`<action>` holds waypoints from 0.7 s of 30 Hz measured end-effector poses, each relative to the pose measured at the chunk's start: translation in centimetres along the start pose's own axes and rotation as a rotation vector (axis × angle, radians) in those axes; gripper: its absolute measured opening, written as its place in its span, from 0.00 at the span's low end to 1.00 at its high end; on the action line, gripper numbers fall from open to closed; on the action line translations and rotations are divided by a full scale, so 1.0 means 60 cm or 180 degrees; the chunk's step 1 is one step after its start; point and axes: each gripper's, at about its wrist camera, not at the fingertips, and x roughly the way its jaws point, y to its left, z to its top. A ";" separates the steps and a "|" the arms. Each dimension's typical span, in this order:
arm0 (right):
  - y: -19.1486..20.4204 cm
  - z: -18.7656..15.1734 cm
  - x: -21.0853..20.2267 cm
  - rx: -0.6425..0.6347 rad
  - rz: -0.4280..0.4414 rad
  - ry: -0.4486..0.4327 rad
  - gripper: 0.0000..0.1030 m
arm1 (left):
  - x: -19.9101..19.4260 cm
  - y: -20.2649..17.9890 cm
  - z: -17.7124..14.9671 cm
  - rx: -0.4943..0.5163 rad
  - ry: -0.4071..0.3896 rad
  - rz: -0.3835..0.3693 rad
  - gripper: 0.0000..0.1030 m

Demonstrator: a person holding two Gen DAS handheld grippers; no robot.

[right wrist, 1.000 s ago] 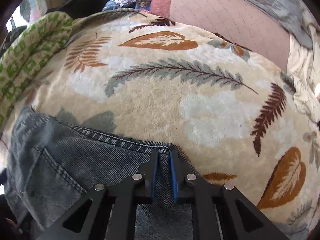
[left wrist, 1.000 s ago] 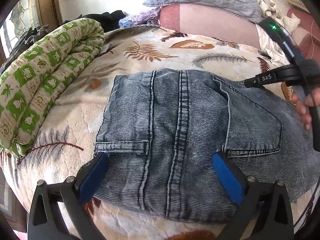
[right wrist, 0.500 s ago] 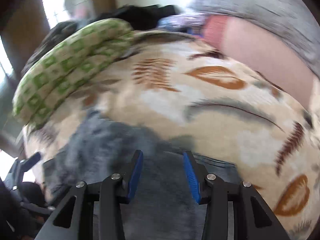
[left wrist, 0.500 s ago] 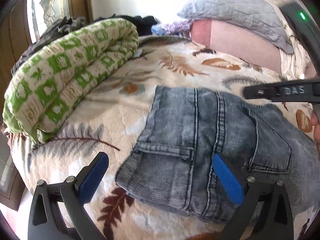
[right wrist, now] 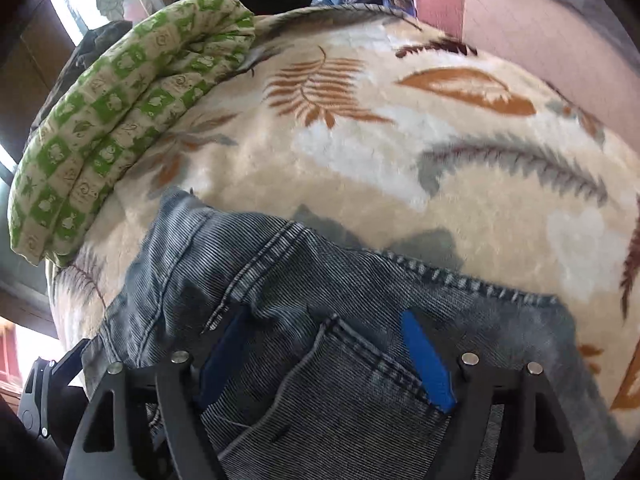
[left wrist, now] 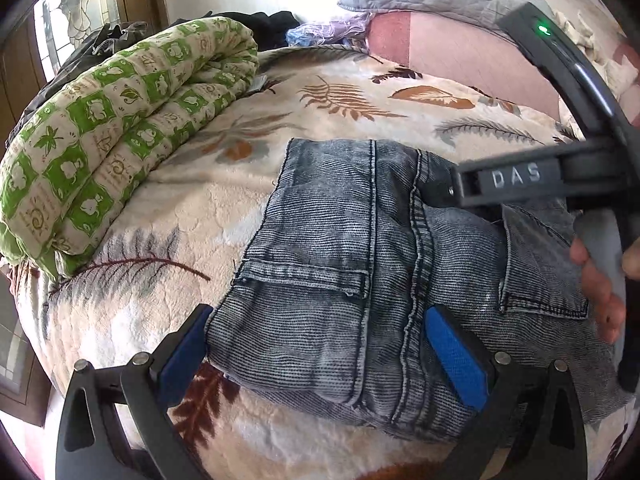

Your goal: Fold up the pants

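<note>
Grey denim pants (left wrist: 360, 280) lie on the leaf-print blanket (left wrist: 248, 208) as a compact folded bundle, back pockets and centre seam facing up, hemmed edge showing toward the far side. Folding looks nearly done, judging by the tidy rectangular shape; what may remain is a last squaring or smoothing, though the layers under the top face are hidden.

Left gripper (left wrist: 320, 356): blue pads wide apart, straddling the near left corner of the bundle, left pad over bare blanket, right pad over denim. Nothing pinched.

Right gripper (right wrist: 328, 360): jaws have just been opening, now spread wide over the pocket area; denim lies under and between them but the pads do not press on it. From the left wrist view its black body crosses above the bundle's right side, with the person's fingers (left wrist: 600, 292) on the handle.

Edges and room: bundle's left and far edges are clean and free of clutter. Rolled green-patterned quilt (left wrist: 120, 132) sits to the left, apart from the pants, a strip of blanket between. Pink pillow (left wrist: 460, 52) far back, well apart. Open blanket beyond the bundle gives room to slide or lift. The two grippers work close together on the right half, so crossing paths is the likeliest snag
</note>
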 end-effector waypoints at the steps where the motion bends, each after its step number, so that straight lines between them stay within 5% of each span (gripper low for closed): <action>1: 0.000 -0.004 -0.001 -0.0015 0.0002 -0.0071 0.78 | 0.001 0.000 0.001 -0.0001 -0.0005 0.0003 1.00; 14: -0.034 -0.036 -0.115 0.0148 -0.0201 -0.0551 0.79 | 0.000 -0.002 0.001 0.0005 -0.0080 0.0034 1.00; 19: -0.119 -0.052 -0.141 0.0513 -0.0341 -0.0446 0.77 | -0.001 -0.002 0.000 0.0008 -0.0083 0.0046 1.00; 21: -0.152 -0.056 -0.140 0.0657 -0.0376 -0.0344 0.66 | -0.001 -0.002 0.001 0.0009 -0.0078 0.0043 1.00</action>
